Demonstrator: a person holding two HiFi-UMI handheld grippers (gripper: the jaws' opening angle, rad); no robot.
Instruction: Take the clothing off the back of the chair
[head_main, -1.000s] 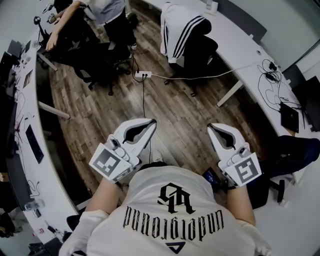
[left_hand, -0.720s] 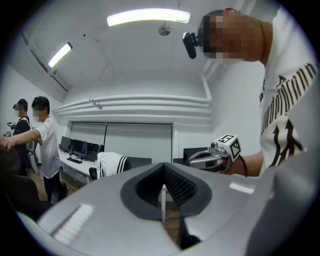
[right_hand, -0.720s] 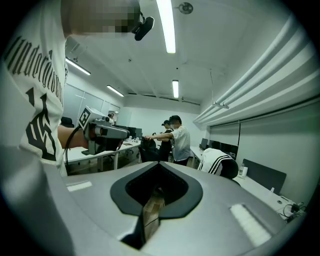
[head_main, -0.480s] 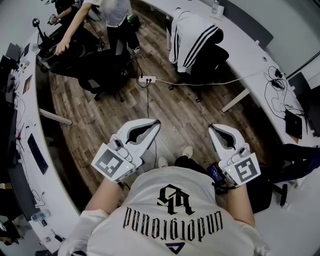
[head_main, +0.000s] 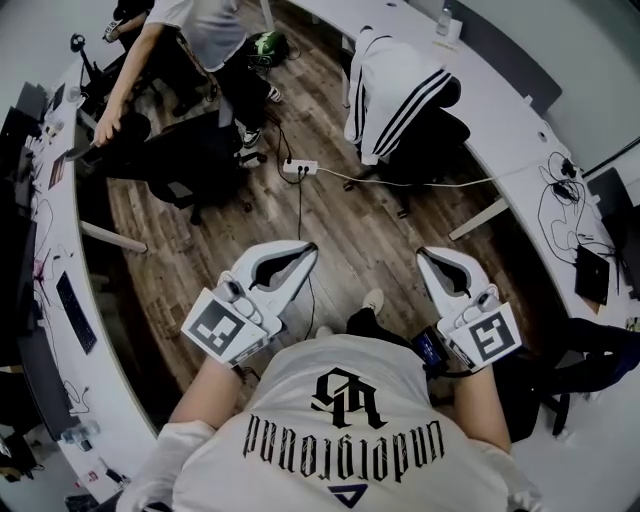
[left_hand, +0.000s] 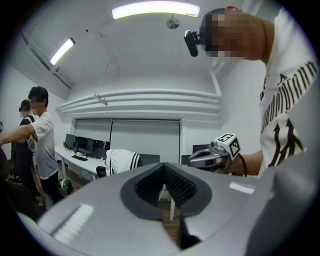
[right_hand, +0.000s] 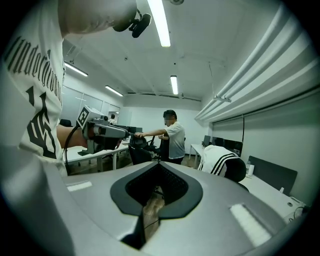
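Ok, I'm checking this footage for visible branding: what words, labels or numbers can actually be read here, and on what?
"Underground": gothic print across the person's white T-shirt, upside down in the head view, under a monogram logo.
Marker cubes: square patterns only, no words.
Monitors: too small to read anything.

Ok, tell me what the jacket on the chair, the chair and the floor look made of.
Jacket: soft white fabric with black stripes, matte; it drapes in loose folds. Chair: black, matte, probably fabric or mesh; too small to tell. Floor: brown planks with visible grain, wood or wood-look laminate.
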